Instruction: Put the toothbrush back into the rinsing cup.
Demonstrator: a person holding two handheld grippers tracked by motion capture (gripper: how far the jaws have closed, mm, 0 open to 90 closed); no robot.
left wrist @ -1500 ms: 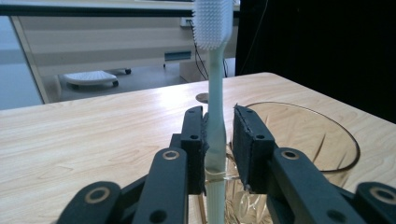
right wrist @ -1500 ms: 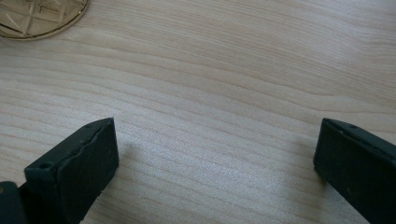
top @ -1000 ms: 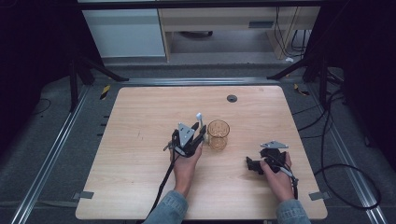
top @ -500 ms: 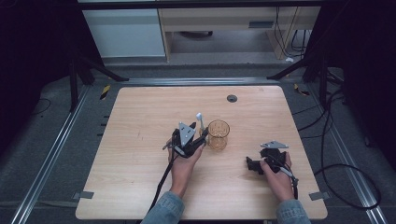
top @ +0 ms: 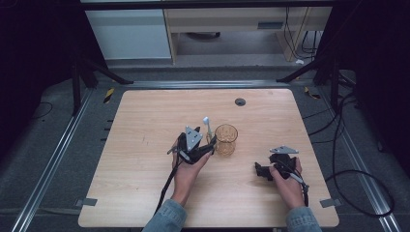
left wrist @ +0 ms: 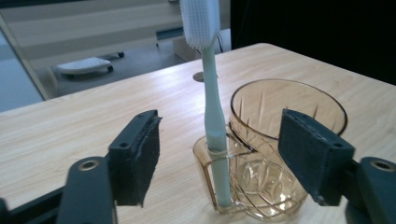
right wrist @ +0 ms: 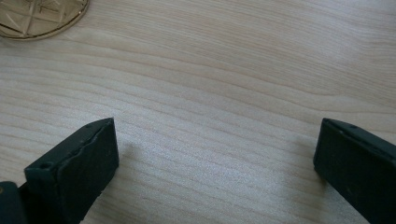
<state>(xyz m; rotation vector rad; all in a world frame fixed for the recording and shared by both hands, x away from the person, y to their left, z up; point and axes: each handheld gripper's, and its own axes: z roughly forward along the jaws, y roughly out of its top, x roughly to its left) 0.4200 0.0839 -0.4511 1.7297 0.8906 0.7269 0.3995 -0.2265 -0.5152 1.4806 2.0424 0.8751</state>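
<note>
the toothbrush (left wrist: 214, 100) stands nearly upright in the small side holder of the amber glass cup (left wrist: 275, 154), bristle head up, its long axis running straight up from the surface (top: 145, 145). it sits directly ahead of the left tongs (left wrist: 219, 158), between the two pads but touching neither; the jaws have just been opening and now stand released on either side of the handle. the cup is just to the right of the brush and close to the right-hand pad. in the high view the left tongs (top: 205, 145) rest just beside the cup (top: 226, 139), the hand low on the surface and pointing toward it. the right tongs (top: 263, 170) lie well apart to the right, released over bare wood, with nothing between the pads. the left hand is plainly the nearer one, so the next move is likely a straight pull back, clear of the brush, without tipping it.
</note>
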